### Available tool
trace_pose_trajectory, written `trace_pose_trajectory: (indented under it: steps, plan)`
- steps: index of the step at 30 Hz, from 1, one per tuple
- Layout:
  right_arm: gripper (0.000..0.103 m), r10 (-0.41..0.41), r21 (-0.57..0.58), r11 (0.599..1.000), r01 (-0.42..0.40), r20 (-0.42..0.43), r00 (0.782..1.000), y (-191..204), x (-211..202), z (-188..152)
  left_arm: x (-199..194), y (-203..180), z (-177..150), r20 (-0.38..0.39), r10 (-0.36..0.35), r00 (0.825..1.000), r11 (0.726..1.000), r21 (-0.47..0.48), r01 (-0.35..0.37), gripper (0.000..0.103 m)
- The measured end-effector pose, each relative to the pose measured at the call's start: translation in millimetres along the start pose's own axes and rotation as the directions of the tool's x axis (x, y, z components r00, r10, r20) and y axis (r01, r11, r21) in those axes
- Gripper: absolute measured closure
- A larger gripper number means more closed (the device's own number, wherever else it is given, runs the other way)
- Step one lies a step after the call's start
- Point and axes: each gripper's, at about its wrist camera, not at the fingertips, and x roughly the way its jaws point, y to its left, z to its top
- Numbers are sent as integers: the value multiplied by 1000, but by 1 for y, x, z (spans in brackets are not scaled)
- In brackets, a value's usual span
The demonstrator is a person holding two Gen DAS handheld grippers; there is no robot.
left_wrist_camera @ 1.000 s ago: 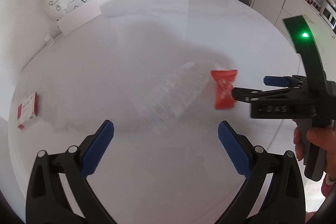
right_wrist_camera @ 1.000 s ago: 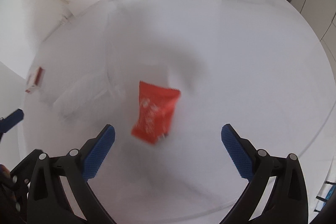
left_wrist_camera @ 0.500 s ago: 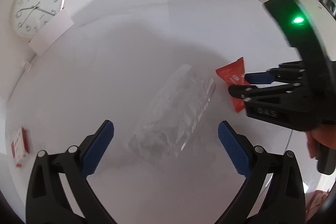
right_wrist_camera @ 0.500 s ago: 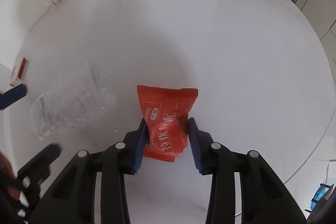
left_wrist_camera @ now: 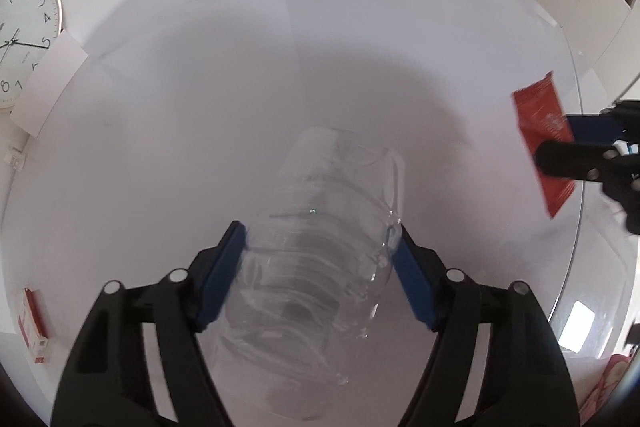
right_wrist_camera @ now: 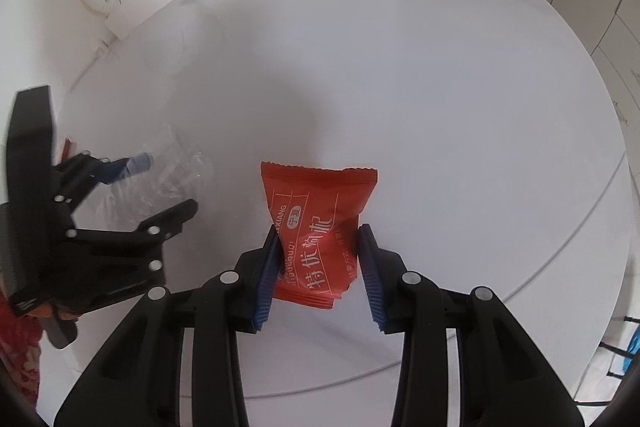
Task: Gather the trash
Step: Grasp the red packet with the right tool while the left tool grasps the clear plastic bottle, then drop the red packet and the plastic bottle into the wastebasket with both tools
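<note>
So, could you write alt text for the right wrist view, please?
The right gripper grips a red snack packet between its blue jaws, above a round white table. At left, the left gripper closes on a clear plastic bottle.

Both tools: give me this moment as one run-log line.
left tool: just closed on clear plastic bottle | right tool: shut on red snack packet | white table: small red box uncollected

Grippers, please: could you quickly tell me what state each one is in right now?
Left gripper: jaws just closing, pads against the clear plastic bottle.
Right gripper: shut on the red snack packet.
</note>
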Motion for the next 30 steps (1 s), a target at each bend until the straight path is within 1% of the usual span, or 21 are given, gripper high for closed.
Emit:
trace_pose_trajectory:
  steps: [3, 5, 8, 11, 16, 19, 21, 23, 24, 26, 27, 30]
  plan:
    - [64, 13, 13, 1000, -13, 10, 1000, -5, -7, -6, -3, -12, -2, -11, -5, 1000, 1000, 11, 5, 34]
    - [64, 26, 28, 999, -26, 11, 1000, -12, -11, -9, -9, -19, -3, -3, -3, 1000, 1000, 18, 3, 34]
    - [64, 40, 57, 998, -41, 20, 999, -27, -24, -24, -26, -36, -8, 16, -9, 1000, 1000, 17, 9, 34]
    - [64, 37, 84, 996, -39, 33, 999, -45, -41, -50, -51, -68, -18, 36, -35, 999, 999, 20, 34, 34]
    - [64, 13, 126, 992, -21, 61, 998, -88, -79, -110, -85, -125, -33, 51, -98, 994, 995, 22, 97, 34]
    - [64, -49, 141, 989, 38, 71, 996, -111, -100, -146, -102, -168, -44, 45, -138, 989, 990, 20, 137, 34]
    - [64, -81, 169, 983, 67, 72, 994, -132, -117, -176, -110, -194, -51, 38, -173, 984, 985, 15, 173, 34]
    - [64, -103, 203, 975, 88, 66, 993, -151, -130, -203, -117, -219, -55, 30, -224, 974, 975, 8, 224, 34]
    - [64, -115, 222, 970, 99, 60, 992, -161, -136, -218, -122, -236, -58, 25, -256, 966, 967, 10, 256, 34]
    - [64, -127, 257, 960, 110, 51, 991, -180, -144, -241, -126, -260, -62, 16, -286, 958, 958, 31, 285, 34]
    - [64, -127, 278, 954, 110, 46, 991, -191, -146, -253, -129, -274, -64, 12, -294, 956, 955, 57, 293, 34]
    - [64, -126, 318, 942, 108, 36, 991, -213, -145, -277, -136, -310, -68, 12, -295, 955, 950, 115, 292, 34]
